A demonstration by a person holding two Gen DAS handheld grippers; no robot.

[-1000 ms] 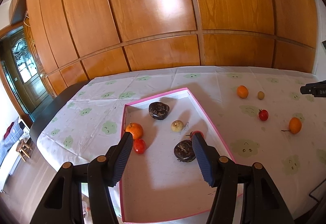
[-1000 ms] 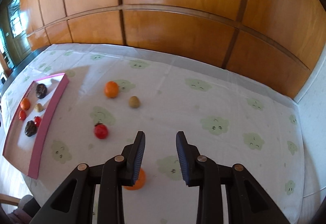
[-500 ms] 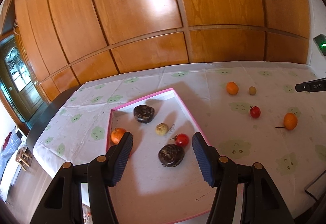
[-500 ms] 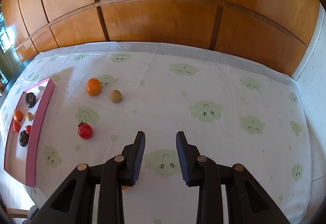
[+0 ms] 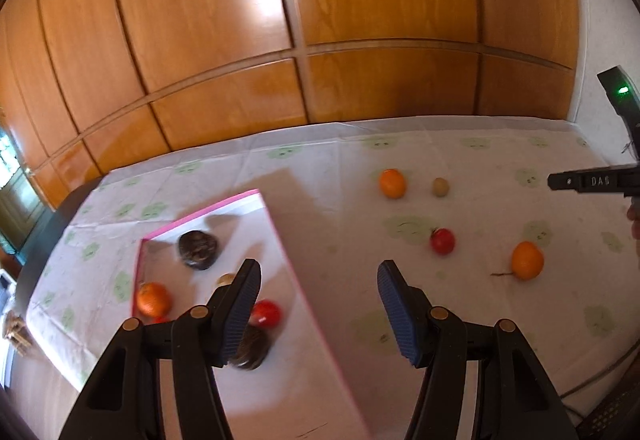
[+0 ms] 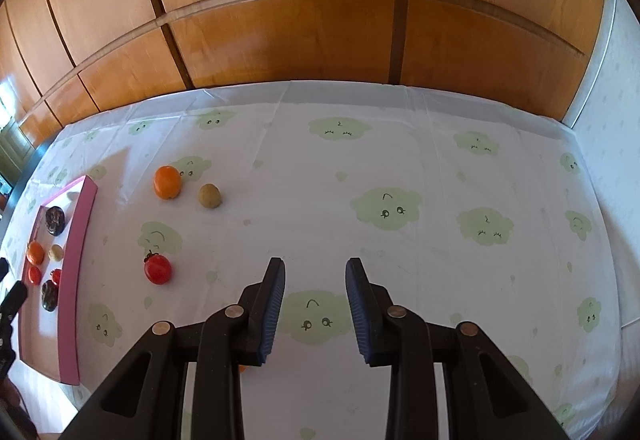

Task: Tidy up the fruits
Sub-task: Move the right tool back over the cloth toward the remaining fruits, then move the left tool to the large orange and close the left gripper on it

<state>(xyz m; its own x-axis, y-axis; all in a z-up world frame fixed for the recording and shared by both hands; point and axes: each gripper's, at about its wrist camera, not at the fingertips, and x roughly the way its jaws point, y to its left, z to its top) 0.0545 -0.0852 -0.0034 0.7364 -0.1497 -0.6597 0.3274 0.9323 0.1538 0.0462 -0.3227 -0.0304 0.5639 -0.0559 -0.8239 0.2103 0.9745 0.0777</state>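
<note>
A pink-rimmed tray [image 5: 297, 292] [image 6: 76, 268] on the table's left holds two dark fruits, an orange, red tomatoes and a small tan fruit. On the cloth lie an orange [image 5: 393, 183] [image 6: 167, 181], a tan fruit [image 5: 440, 186] [image 6: 210, 195], a red tomato [image 5: 442, 240] [image 6: 158, 268] and a stemmed orange [image 5: 527, 260]. My left gripper [image 5: 318, 310] is open and empty above the tray's right rim. My right gripper [image 6: 315, 306] is open and empty over the cloth; the stemmed orange is mostly hidden under its left finger.
A white tablecloth [image 6: 384, 167] with green cloud faces covers the table. A wooden panelled wall [image 6: 280, 19] runs along the far edge. A white wall [image 5: 592, 39] stands at the right. The right gripper's body [image 5: 588, 181] shows at the left view's right edge.
My left gripper has swung right, from over the tray's middle to its right rim. My right gripper has moved right and forward, so the loose fruits slid left and the stemmed orange went under it.
</note>
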